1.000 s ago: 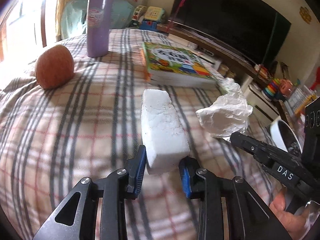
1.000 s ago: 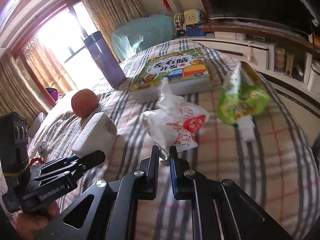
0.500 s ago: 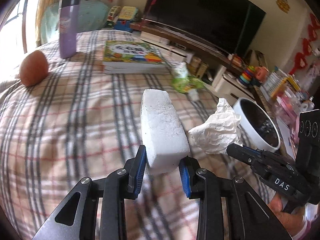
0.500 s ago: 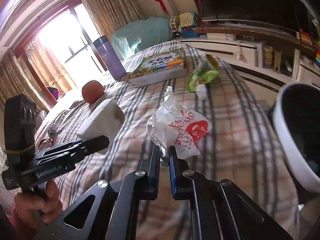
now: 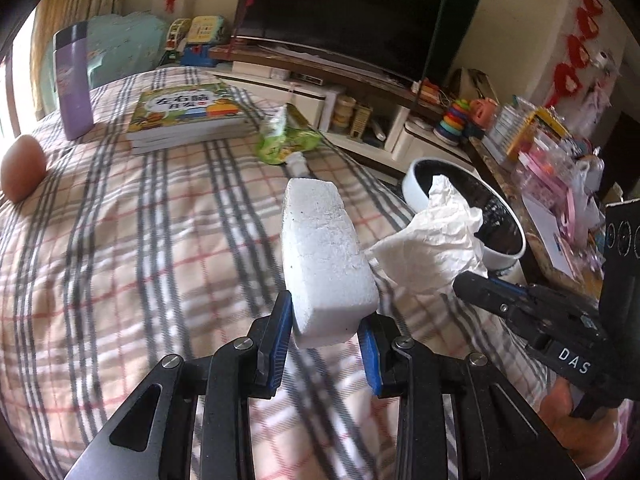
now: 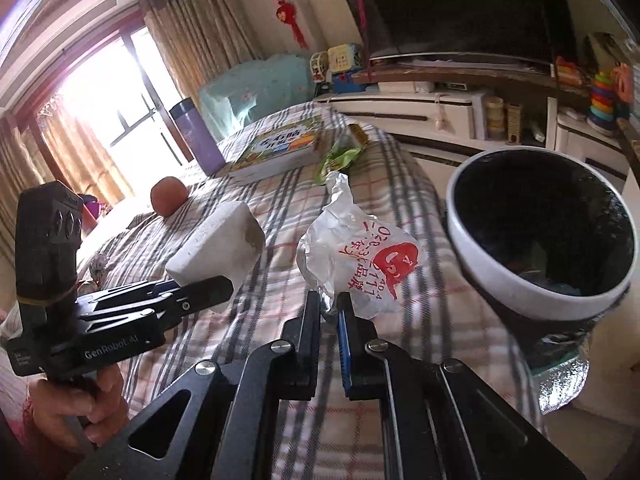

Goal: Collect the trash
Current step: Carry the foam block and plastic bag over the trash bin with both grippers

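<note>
At frame centre a white foam block [image 5: 326, 264], judged light, stiff and crumbly, is clamped at its near end by the left gripper [image 5: 326, 346], while a limp crumpled wrapper [image 6: 362, 262] is pinched at its lower edge by the right gripper [image 6: 330, 320] beside the bin [image 6: 480, 240].

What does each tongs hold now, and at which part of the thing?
The left tongs clamp the white foam block at its near end. The right tongs pinch the crumpled printed wrapper at its lower edge.
</note>
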`<action>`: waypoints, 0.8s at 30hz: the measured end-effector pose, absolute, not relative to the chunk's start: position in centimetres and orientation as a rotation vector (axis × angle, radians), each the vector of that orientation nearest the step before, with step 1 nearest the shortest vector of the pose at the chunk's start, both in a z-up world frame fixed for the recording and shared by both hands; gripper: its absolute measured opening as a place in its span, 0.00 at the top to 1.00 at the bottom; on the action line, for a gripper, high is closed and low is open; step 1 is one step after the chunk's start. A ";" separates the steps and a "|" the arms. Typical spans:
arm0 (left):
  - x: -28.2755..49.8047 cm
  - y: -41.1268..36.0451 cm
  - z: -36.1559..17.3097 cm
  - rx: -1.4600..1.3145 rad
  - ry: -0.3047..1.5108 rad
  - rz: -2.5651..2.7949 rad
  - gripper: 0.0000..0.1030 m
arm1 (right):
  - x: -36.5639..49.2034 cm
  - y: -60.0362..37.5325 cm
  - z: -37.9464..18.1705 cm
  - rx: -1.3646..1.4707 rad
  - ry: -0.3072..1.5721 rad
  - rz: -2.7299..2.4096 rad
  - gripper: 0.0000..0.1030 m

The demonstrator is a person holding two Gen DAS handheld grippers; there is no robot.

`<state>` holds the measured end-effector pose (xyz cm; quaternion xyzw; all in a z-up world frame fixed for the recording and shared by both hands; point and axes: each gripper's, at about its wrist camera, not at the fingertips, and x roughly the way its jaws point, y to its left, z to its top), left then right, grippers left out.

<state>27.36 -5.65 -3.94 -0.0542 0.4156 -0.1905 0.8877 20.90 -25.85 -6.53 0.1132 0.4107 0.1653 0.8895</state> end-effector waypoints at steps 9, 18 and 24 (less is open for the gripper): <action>26.8 -8.2 -3.4 -0.071 0.860 -0.425 0.71 | 19.2 -27.7 -5.9 0.261 0.824 0.322 0.92; 26.4 -9.9 -3.2 -0.040 0.859 -0.452 0.71 | 18.0 -28.8 -5.3 0.273 0.805 0.317 0.93; 26.4 -10.9 -2.8 -0.024 0.857 -0.468 0.71 | 17.5 -29.8 -4.9 0.287 0.791 0.307 0.93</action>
